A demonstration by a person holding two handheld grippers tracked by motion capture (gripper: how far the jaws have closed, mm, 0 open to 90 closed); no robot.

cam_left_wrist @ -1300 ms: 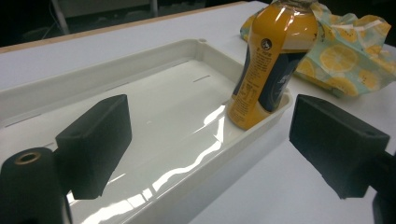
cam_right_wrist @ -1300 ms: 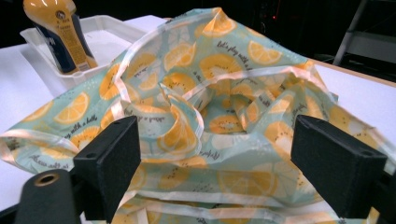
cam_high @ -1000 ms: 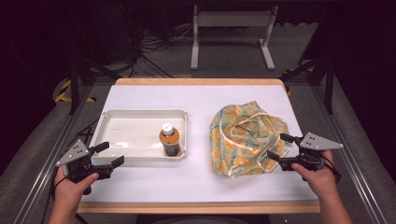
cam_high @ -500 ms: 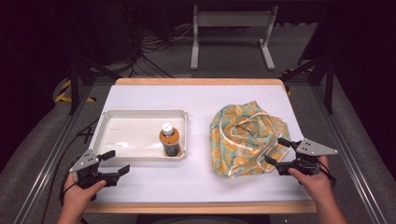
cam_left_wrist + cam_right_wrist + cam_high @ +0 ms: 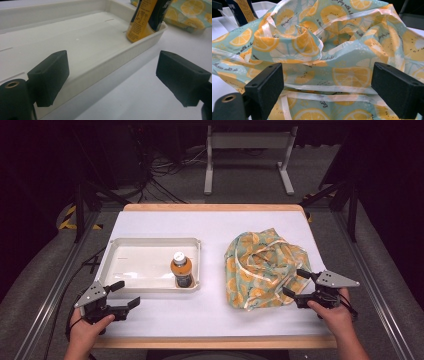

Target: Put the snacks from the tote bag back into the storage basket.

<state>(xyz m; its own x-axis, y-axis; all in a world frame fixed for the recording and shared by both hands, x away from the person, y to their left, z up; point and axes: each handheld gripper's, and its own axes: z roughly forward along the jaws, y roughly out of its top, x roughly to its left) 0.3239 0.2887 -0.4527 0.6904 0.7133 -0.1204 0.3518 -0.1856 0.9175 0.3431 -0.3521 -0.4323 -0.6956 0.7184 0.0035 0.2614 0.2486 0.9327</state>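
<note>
White tray (image 5: 130, 265) on tabletop (image 5: 215, 227), one orange bottle (image 5: 182, 270) upright in its near right corner. Lemon-print bag (image 5: 260, 267) crumpled right of tray, touching right gripper (image 5: 294, 283), jaws apart. Left gripper (image 5: 125, 295) open, empty, just beside tray's near rim.

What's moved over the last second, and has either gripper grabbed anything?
The left gripper pulled back toward the person, off the tray's near-left corner, jaws open and empty. The right gripper eased back slightly, jaws open at the lemon-print bag's near edge. Nothing was grabbed. The bottle, tray and bag stayed put.
</note>
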